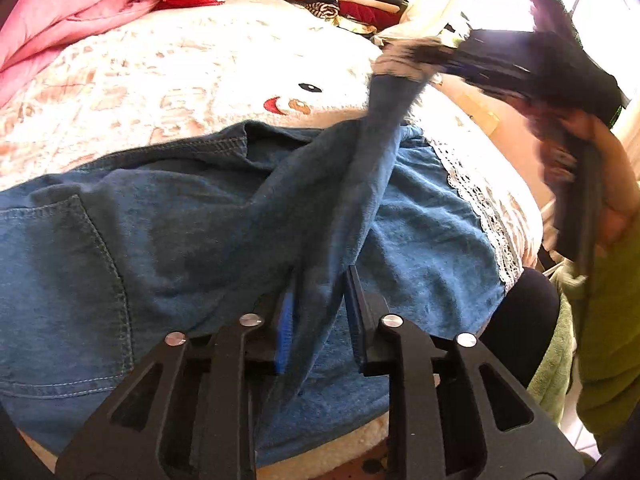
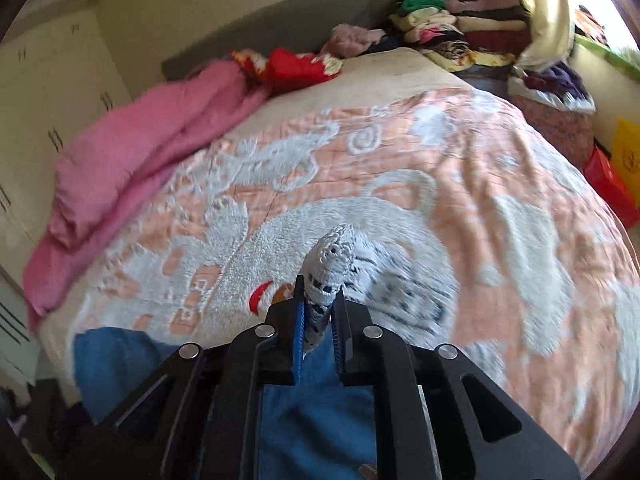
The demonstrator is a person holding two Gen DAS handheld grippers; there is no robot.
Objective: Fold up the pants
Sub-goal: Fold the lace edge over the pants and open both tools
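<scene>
Blue denim pants [image 1: 120, 216] with a white lace hem [image 1: 480, 196] lie spread over the near part of the bed. My left gripper [image 1: 320, 280] is shut on a bunched fold of the denim, which stretches up and right from its jaws. That same fold ends in my right gripper [image 1: 424, 60], blurred at the upper right and carried by a hand [image 1: 612, 176]. In the right wrist view my right gripper [image 2: 319, 292] is shut on the lace hem [image 2: 332, 260], with blue denim [image 2: 316, 412] hanging below it.
The bed carries a peach and white patterned blanket [image 2: 440, 168]. A pink quilt [image 2: 140, 152] lies along its left side, and stacks of folded clothes [image 2: 460, 24] sit at the far corner. White cupboards [image 2: 48, 80] stand at left; a bright window is at right.
</scene>
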